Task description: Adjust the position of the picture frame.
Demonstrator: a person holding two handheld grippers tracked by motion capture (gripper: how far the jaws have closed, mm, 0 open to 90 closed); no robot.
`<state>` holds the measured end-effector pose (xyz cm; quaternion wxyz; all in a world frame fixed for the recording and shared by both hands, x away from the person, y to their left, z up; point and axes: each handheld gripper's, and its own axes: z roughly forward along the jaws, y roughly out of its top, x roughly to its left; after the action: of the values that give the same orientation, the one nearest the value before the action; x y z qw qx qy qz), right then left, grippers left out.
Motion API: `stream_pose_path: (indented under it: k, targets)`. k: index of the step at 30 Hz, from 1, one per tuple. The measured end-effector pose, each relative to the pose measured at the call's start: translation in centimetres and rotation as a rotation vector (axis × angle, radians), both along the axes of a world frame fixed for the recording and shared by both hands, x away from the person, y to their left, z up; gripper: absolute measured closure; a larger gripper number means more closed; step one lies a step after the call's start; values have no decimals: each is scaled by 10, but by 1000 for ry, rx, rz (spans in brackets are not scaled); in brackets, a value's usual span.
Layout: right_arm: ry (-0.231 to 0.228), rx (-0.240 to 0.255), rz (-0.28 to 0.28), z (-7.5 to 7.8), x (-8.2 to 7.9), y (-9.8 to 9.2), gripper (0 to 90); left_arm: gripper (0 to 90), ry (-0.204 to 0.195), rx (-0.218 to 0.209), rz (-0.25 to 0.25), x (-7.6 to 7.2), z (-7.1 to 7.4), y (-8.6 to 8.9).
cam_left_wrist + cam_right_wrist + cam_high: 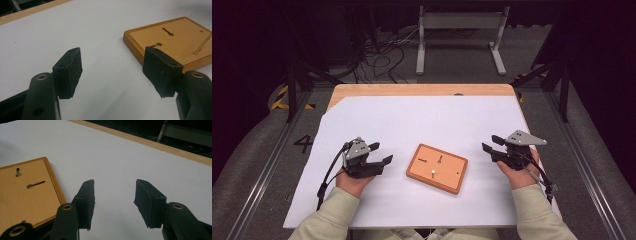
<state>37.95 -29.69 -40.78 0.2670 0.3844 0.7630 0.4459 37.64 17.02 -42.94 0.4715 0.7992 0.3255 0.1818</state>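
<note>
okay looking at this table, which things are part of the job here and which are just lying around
Part of the job:
- wooden board with two slots and an upright peg
- left gripper, jaws open, empty
- right gripper, jaws open, empty

Just there:
- white sheet covering the table
- wooden table edge
- cables and white metal frame on the floor beyond

Cream sleeves (337, 212), black jaws
</note>
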Motion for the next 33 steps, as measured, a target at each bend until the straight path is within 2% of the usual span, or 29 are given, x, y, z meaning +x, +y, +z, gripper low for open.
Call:
stream_pose_path:
  k: [19, 30, 33]
  targets:
    - [-11, 8, 4, 3, 0, 0, 503, 322, -15, -2, 0, -2, 2, 1]
    - [-17, 12, 13, 5, -2, 1, 498, 322, -21, -20, -8, -3, 2, 1]
    - [-19, 11, 17, 5, -2, 2, 497, 322, -29, -36, -13, -4, 3, 2]
